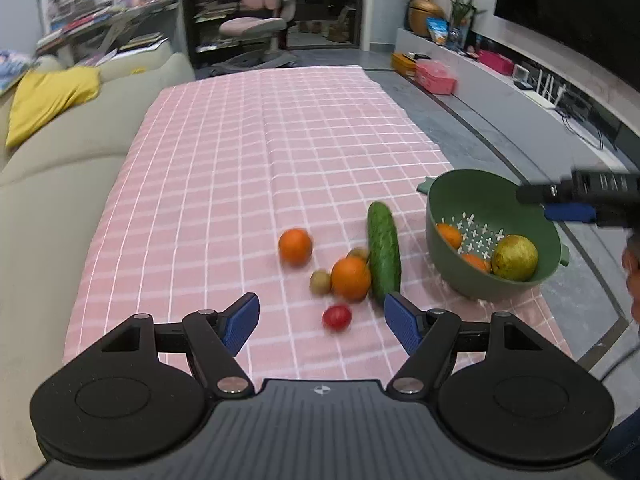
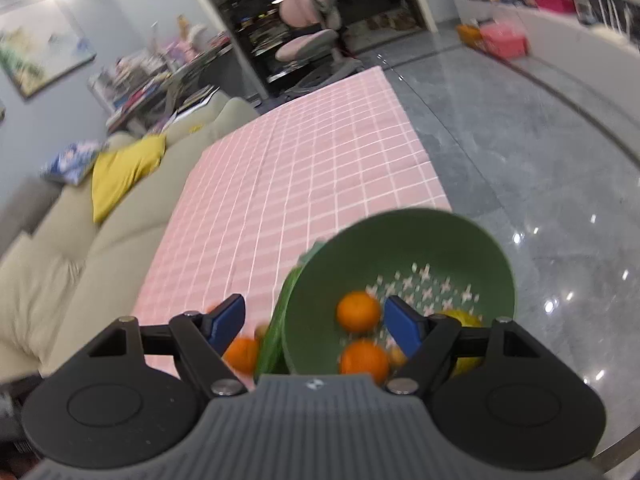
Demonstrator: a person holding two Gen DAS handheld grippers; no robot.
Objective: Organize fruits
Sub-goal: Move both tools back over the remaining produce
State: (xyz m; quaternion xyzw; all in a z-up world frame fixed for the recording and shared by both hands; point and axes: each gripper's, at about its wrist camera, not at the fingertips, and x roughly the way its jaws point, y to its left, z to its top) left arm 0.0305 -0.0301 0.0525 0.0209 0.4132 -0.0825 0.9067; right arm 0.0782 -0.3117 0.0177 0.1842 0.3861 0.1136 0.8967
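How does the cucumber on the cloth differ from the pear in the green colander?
The cucumber is long, narrow and dark green; the pear is rounded and yellow-green. The cucumber lies on the pink checked cloth beside an orange, outside the colander, while the pear already sits inside it with two oranges. Neither is held: the left tongs and the right tongs are both open and empty.

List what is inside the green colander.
The green colander holds two oranges and a yellow-green pear. The near wall hides the bottom nearest the camera, so anything there cannot be seen.
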